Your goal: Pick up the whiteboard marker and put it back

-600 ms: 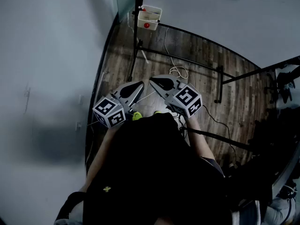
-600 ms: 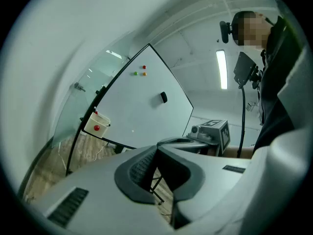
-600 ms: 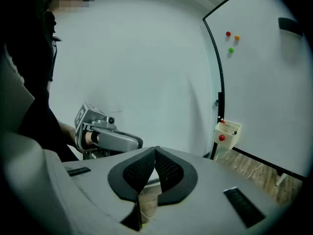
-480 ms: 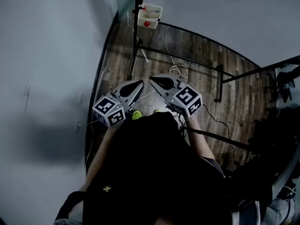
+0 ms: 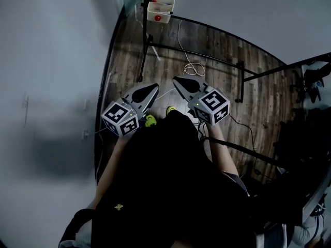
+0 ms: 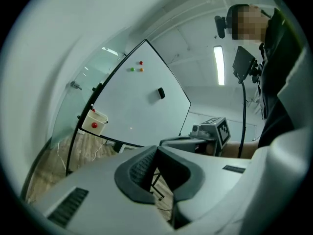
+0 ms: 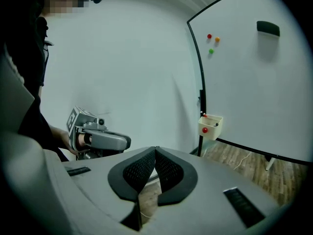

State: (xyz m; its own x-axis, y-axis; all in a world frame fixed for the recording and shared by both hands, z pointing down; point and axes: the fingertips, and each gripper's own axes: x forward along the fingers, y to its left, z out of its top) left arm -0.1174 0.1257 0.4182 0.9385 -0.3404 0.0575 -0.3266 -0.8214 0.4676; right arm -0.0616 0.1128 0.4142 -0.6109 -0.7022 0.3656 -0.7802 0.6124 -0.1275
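White tray point(image 5: 166, 17) on stand point(image 5: 146, 48), cable point(image 5: 193, 69) nearby

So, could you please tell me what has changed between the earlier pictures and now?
The right hand-held gripper has drifted slightly rightward, away from the left hand-held gripper; the head view has also shifted a little. Nothing was taken hold of or let go: both stay shut and empty, far from the white tray.

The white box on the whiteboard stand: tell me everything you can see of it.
The white box is a small open-topped container that looks like plastic. It hangs upright on the black stand, at a lower corner of the whiteboard. A round red dot sits on its front face. A few small items, one red-tipped, poke above its rim but are too small to identify. Nothing else touches it.
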